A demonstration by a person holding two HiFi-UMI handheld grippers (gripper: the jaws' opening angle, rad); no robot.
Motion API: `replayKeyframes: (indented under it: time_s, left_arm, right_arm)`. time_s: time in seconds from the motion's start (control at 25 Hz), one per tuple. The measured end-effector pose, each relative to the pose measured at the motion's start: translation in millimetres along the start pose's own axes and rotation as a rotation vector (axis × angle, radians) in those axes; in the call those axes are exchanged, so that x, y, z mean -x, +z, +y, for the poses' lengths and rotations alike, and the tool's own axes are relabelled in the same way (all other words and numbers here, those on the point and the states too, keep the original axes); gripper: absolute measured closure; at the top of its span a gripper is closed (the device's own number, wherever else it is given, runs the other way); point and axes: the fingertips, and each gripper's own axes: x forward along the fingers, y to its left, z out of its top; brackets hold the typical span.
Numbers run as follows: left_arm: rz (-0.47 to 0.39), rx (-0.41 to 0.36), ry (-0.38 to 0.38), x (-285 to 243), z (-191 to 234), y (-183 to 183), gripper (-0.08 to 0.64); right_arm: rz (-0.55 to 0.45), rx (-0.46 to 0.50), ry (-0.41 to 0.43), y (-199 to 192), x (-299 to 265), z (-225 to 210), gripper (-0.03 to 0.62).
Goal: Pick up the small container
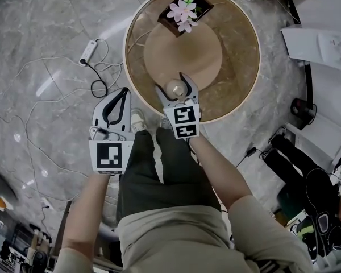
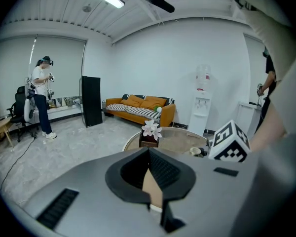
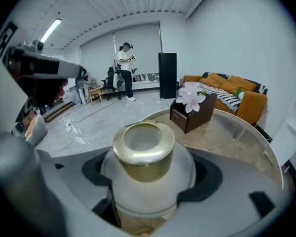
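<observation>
The person's arms reach out from the bottom of the head view, and each hand holds a gripper. The right gripper is over the near side of the round table. Its two jaws are squeezed onto the small container, one on each side. The container is a little white jar with a round belly and a shiny gold lid, and it stands up straight between the jaws. From above it sits over the near edge of the tan circle in the middle of the table. I cannot tell if it touches the table or hangs just above it. The left gripper is off to the left, over the gray floor and next to the person's leg. Its jaws are pressed together at the tips and nothing is in them. At the far side of the table is a dark brown box with pink and white flowers in it. A white power strip with its cord lies on the floor to the left of the table. Far back in the room another person stands, and there is an orange sofa.
</observation>
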Motion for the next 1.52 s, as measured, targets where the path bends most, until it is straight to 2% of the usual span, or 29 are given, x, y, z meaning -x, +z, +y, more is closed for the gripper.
replayKeyframes:
  time_s: [0.2,0.56,0.72,0.84,1.12,1.28,1.52]
  left_arm:
    - [-0.034,0.006,0.017,22,6,45,0.555]
    - [-0.103,-0.063,0.041,71,12,148,0.555]
    - [-0.113,-0.111,0.062,99,12,195,0.555]
    - [-0.151,-0.139,0.065,123,6,229,0.555]
    - [-0.243,-0.170,0.078,171,-2,291,0.555]
    - [-0.258,-0.140,0.085,203,-9,309,0.555]
    - [-0.260,-0.145,0.089,239,-20,318,0.555]
  right_arm:
    - [-0.044,0.033,0.007,70,57,5,0.253]
    - [-0.129,0.040,0.029,197,161,9,0.253]
    - [-0.176,0.070,0.033,251,206,13,0.253]
    - [-0.197,0.098,0.039,283,240,19,0.253]
    - [-0.238,0.108,0.096,324,303,47,0.253]
    - [-0.228,0.132,0.134,334,334,64,0.253]
    - [-0.234,0.198,0.151,347,375,81,0.253]
